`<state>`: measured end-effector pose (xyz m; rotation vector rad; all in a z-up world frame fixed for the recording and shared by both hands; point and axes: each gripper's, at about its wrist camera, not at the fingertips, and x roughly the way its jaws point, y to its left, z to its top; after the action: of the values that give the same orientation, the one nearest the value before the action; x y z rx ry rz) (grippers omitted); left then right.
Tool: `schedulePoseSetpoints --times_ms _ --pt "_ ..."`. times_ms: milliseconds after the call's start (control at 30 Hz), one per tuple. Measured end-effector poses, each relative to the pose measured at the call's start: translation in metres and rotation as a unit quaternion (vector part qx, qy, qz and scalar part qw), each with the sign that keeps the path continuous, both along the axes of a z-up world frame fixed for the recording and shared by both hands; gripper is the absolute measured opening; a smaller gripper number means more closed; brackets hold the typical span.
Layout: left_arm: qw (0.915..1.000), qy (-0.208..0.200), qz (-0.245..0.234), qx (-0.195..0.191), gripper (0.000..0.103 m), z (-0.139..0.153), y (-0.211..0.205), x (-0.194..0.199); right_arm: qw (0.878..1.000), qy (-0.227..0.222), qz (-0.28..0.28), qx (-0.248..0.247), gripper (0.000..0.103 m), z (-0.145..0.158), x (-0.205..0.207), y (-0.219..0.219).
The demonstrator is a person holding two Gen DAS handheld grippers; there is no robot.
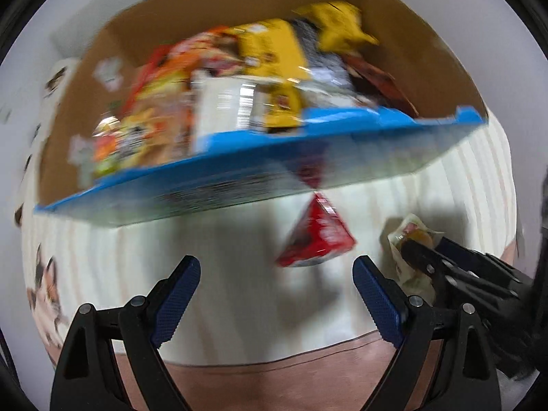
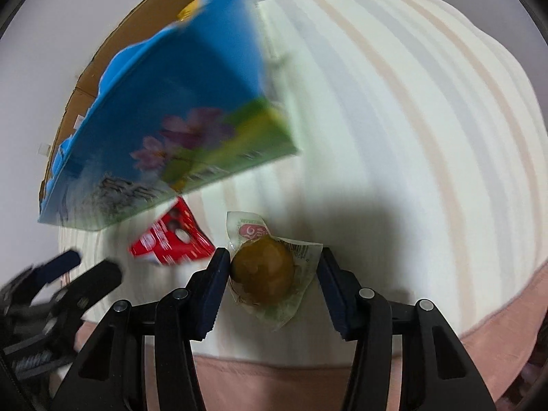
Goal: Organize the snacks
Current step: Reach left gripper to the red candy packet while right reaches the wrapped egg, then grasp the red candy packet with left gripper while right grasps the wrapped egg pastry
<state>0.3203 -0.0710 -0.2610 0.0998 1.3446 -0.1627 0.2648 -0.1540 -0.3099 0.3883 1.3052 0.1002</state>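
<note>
A round brown bun in a clear wrapper (image 2: 263,274) lies on the striped cream cloth. My right gripper (image 2: 274,257) points down at it with a finger on each side. The left pad touches the bun, the right pad meets only the wrapper's edge, and I see no squeeze. A red triangular snack packet (image 2: 171,239) lies just left of the bun, near the box. My left gripper (image 1: 277,263) hangs open and empty over the cloth, the red packet (image 1: 318,236) just beyond its fingertips. In the left wrist view my right gripper (image 1: 421,250) is at the wrapped bun (image 1: 407,229).
A cardboard box with a blue printed outside (image 1: 342,130) stands behind the packets, filled with several yellow, orange and white snack bags. The same box (image 2: 188,85) fills the upper left of the right wrist view. The cloth (image 2: 411,137) ends at a pink border (image 1: 274,383) near me.
</note>
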Motion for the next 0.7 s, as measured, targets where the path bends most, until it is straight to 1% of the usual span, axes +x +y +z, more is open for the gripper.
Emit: schedulePoseSetpoints --times_ms 67,100,133,200,233,333,467,567,700 --pt "0.9998 0.008 -0.018 0.003 0.091 -0.007 -0.012 0.006 1.000 0.003 -0.008 0.001 0.055 0.002 -0.007 -0.011" --pt "0.9995 0.011 -0.028 -0.001 0.090 -0.012 -0.020 0.010 1.000 0.003 -0.012 0.001 0.055 0.001 -0.011 -0.015" --pt "0.9994 0.013 -0.033 -0.001 0.085 -0.015 -0.024 0.013 1.000 0.006 -0.014 0.002 0.055 0.002 -0.011 -0.020" --pt "0.9987 0.032 -0.039 -0.001 0.045 -0.026 -0.031 0.019 1.000 0.009 -0.021 0.006 0.055 -0.001 -0.016 -0.025" --pt "0.9983 0.044 -0.038 -0.002 0.041 -0.031 -0.032 0.020 1.000 0.011 -0.024 0.007 0.055 -0.002 -0.019 -0.026" --pt "0.9980 0.053 -0.031 -0.010 0.042 -0.038 -0.028 0.017 1.000 0.014 -0.025 0.011 0.055 -0.001 -0.021 -0.031" --pt "0.9970 0.072 -0.009 -0.029 0.041 -0.040 -0.010 -0.002 0.999 0.027 -0.022 0.030 0.055 -0.004 -0.022 -0.035" --pt "0.9949 0.091 0.009 -0.042 0.041 -0.044 0.010 -0.030 0.998 0.042 -0.002 0.041 0.055 -0.007 -0.035 -0.032" --pt "0.9900 0.121 0.041 -0.059 0.042 -0.051 0.039 -0.076 0.996 0.064 0.037 0.046 0.055 -0.011 -0.055 -0.017"
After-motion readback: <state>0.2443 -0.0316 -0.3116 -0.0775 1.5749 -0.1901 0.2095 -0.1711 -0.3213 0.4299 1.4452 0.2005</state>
